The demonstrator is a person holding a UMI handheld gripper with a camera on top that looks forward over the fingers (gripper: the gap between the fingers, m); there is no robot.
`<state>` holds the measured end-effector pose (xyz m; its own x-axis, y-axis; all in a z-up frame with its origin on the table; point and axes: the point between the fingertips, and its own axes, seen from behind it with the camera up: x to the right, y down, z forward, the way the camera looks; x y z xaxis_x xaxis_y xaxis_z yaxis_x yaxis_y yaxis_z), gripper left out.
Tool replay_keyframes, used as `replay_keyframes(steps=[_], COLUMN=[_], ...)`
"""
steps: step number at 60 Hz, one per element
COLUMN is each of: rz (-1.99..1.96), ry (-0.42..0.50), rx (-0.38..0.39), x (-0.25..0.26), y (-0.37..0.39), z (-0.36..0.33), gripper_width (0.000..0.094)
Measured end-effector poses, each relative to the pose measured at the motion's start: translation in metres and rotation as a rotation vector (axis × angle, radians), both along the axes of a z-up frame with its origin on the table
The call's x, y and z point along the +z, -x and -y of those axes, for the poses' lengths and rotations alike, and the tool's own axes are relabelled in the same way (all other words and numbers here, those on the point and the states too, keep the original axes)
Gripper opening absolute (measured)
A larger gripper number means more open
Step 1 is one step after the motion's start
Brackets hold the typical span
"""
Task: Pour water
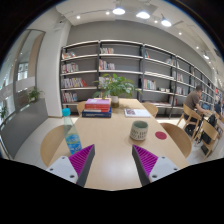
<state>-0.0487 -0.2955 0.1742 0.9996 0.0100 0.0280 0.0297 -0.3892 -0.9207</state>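
Gripper view is showing the gripper (110, 165) hanging released, grasping nothing; left of the green cylindrical cup (139, 130), the clear plastic water bottle (71, 134) is waiting untouched; pouring seemingly unstarted.

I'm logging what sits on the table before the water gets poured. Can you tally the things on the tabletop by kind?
Bottles: 1, the blue-capped bottle just ahead of one finger of the open gripper
Cups: 1, the green cup
Book stacks: 1, the stack of books
Plants: 1, the potted plant
Flat booklets: 1, the booklet
Total: 5
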Motion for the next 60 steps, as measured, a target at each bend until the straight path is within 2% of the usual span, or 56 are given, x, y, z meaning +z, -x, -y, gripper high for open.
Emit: replay_keyframes(steps=[18,44,48,53,60], rz=[-0.023,-0.01,0.006,0.017,-0.051], ry=[-0.008,-0.069,-0.092,-0.129,-0.187], rx=[0.154,0.169,0.181,0.194,0.214], x=[-0.051,-0.074,-0.077,-0.078,-0.077], y=[0.138,0.179,0.181,0.184,0.19], z=[-0.023,-0.145,-0.154,-0.159,-0.165], gripper_width=[0.0765,0.0761,0.0712,0.0566,0.0477])
